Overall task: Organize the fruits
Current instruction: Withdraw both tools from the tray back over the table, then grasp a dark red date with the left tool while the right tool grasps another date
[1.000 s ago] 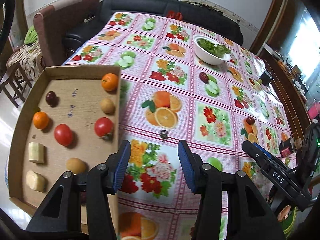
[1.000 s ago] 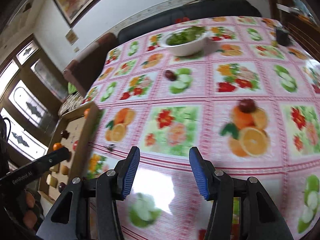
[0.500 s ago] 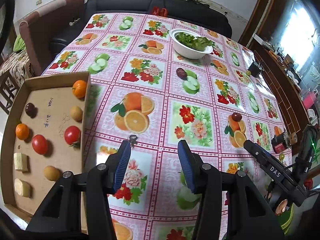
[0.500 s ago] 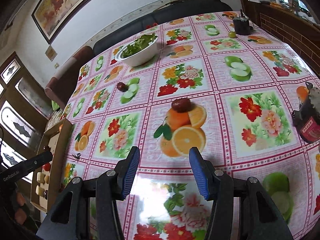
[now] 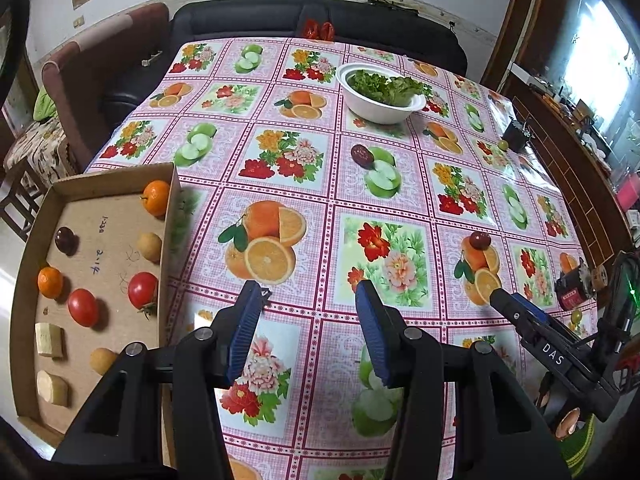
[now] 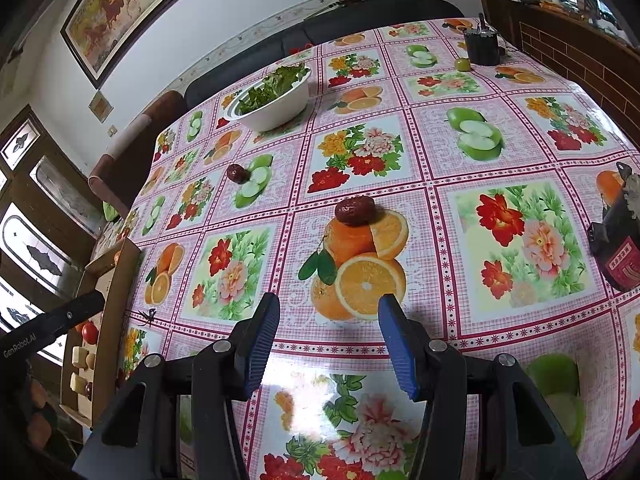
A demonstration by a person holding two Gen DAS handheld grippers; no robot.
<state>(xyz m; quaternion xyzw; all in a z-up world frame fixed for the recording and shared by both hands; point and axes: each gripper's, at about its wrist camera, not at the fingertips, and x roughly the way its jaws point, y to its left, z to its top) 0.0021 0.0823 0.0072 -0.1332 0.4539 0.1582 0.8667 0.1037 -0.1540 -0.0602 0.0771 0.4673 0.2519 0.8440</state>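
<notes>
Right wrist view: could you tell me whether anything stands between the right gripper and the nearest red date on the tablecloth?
Nothing visible does. The date lies ahead of the right gripper, whose jaws are open and empty, with only bare tablecloth between them.

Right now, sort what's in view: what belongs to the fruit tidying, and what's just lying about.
Job:
cardboard tray holding sorted fruit
near red date
far red date
small green fruit

Lying about:
bowl of greens
black pot
red-labelled dark container

Tablecloth [image 5: 320, 208]: pink checked, printed with oranges, green apples, red flowers. Tray [image 5: 24, 280]: brown cardboard. Bowl [image 5: 376, 110]: white, green leaves. Dates [image 6: 355, 211]: dark red. Gripper pads [image 6: 260, 340]: blue, ribbed.
</notes>
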